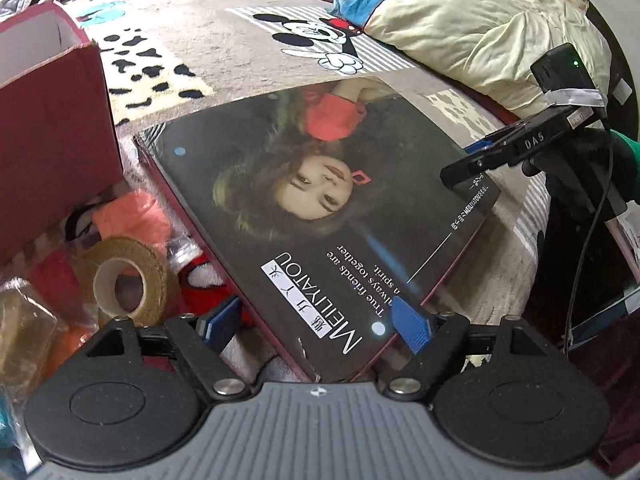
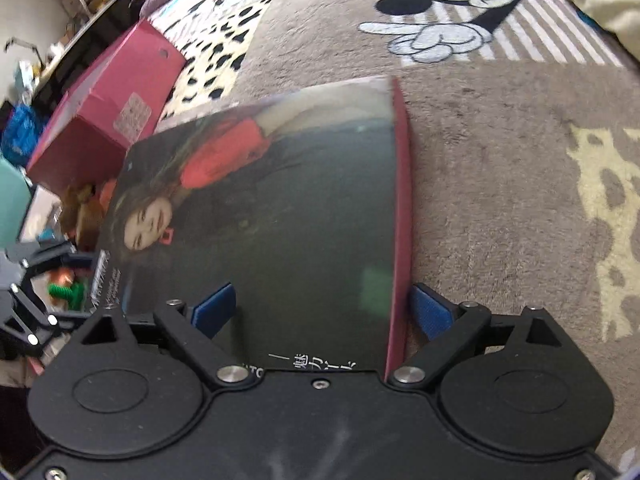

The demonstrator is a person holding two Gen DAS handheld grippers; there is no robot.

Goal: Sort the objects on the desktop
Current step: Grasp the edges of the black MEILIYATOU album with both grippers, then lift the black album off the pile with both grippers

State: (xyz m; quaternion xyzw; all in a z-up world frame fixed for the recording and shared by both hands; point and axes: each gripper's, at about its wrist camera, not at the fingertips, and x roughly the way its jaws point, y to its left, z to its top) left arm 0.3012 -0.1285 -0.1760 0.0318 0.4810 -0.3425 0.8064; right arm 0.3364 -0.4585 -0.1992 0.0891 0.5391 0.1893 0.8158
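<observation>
A large flat box (image 1: 320, 208) with a dark lid showing a woman's portrait and red sides lies over a Mickey Mouse blanket (image 1: 248, 52). My left gripper (image 1: 316, 326) straddles its near corner with jaws wide, one blue pad on each side. My right gripper (image 2: 324, 312) straddles the box's (image 2: 272, 216) opposite end, jaws wide around the red side edge. The right gripper also shows in the left wrist view (image 1: 516, 152) at the box's far right corner. I cannot tell whether either gripper presses on the box.
An open red cardboard box (image 1: 52, 120) stands at the left, also in the right wrist view (image 2: 104, 100). A gold tape roll (image 1: 128, 276), orange fluffy items (image 1: 132, 216) and wrapped packets (image 1: 28, 328) lie beside the flat box. A pale quilt (image 1: 480, 20) is bunched at the far right.
</observation>
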